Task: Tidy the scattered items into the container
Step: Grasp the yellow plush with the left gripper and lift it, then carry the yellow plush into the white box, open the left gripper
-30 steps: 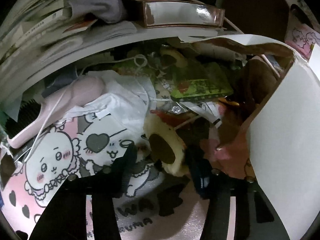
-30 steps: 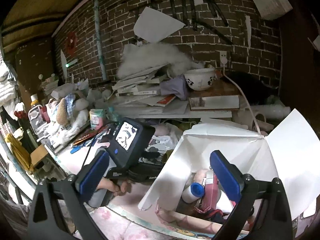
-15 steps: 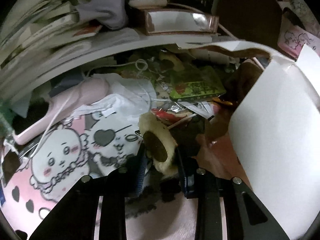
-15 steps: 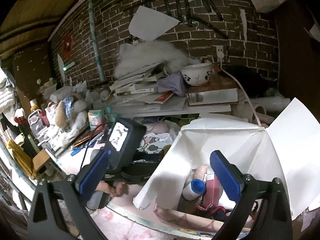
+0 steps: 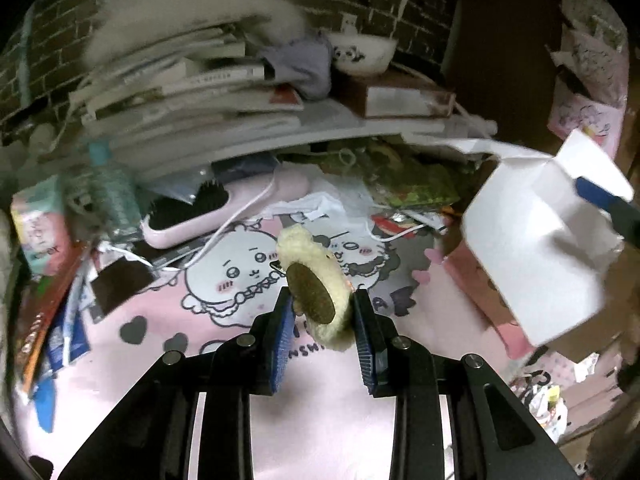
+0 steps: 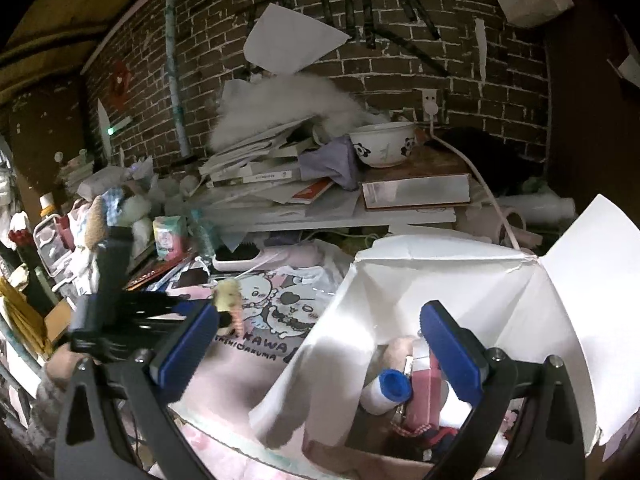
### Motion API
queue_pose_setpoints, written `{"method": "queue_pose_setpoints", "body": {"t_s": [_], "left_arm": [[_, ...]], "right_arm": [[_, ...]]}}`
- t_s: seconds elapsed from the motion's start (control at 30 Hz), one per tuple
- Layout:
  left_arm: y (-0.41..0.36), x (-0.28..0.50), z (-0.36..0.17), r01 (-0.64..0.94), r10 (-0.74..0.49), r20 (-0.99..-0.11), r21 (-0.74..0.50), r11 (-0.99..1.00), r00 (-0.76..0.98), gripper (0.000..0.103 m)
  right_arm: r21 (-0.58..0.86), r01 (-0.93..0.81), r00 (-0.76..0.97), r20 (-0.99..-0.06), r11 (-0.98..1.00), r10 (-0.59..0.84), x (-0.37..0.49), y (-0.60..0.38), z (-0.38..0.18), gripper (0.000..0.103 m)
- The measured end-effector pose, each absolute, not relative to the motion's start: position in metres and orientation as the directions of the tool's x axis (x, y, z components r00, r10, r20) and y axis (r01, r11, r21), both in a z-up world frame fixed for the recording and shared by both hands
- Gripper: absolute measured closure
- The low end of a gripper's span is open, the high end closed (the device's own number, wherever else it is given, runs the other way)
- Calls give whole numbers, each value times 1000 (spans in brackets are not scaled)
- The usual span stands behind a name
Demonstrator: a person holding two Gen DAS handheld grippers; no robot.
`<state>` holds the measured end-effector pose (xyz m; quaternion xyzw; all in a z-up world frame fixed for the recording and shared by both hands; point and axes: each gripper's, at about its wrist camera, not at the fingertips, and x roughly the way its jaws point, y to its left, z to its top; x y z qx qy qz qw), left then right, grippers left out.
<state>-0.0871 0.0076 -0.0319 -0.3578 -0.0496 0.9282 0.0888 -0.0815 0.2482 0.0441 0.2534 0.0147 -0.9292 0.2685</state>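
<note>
The left gripper (image 5: 320, 312) was clenched on the fuzzy yellow plush ring (image 5: 314, 286), its blue pads (image 5: 282, 340) pressing the ring's lower sides so that the brown felt centre faced the camera. A second before, those fingers had been spread on either side of the ring as it lay among the clutter; half a second before, they had narrowed around it; now the ring hung clear above the pink cartoon mat (image 5: 340, 408), which showed bare directly beneath the fingers. The pink hairbrush (image 5: 188, 216) that had sat close ahead-left of the claw now lay farther off in that direction, and the white cardboard box (image 5: 536, 240) stood off to the right of the gripper, its flap no longer crowding the frame. Beyond the mat, the stack of books (image 5: 188, 84) and the panda bowl (image 5: 362, 54) had come into the top of the view. From the right wrist, the right gripper (image 6: 320, 344) hovered released, its blue pads wide apart as before, just above the box's open flaps (image 6: 440, 280). Below its right finger, inside the box, lay a white bottle with a blue cap (image 6: 386, 392) and a pink item (image 6: 426, 394). To its left the other gripper appeared, motion-blurred, holding the ring (image 6: 227, 296) out over the mat, well short of the box.
</note>
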Motion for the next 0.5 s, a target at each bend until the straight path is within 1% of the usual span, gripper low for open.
{"method": "queue_pose_setpoints", "body": {"t_s": [0.2, 0.5], "left_arm": [[25, -74, 0, -231, 295, -601, -184, -956, -743, 79], [78, -85, 40, -394, 455, -543, -232, -889, -706, 79]], "right_arm": [[82, 478, -756, -469, -875, -457, -83, 250, 46, 2], [23, 359, -828, -454, -933, -330, -81, 282, 51, 2]]}}
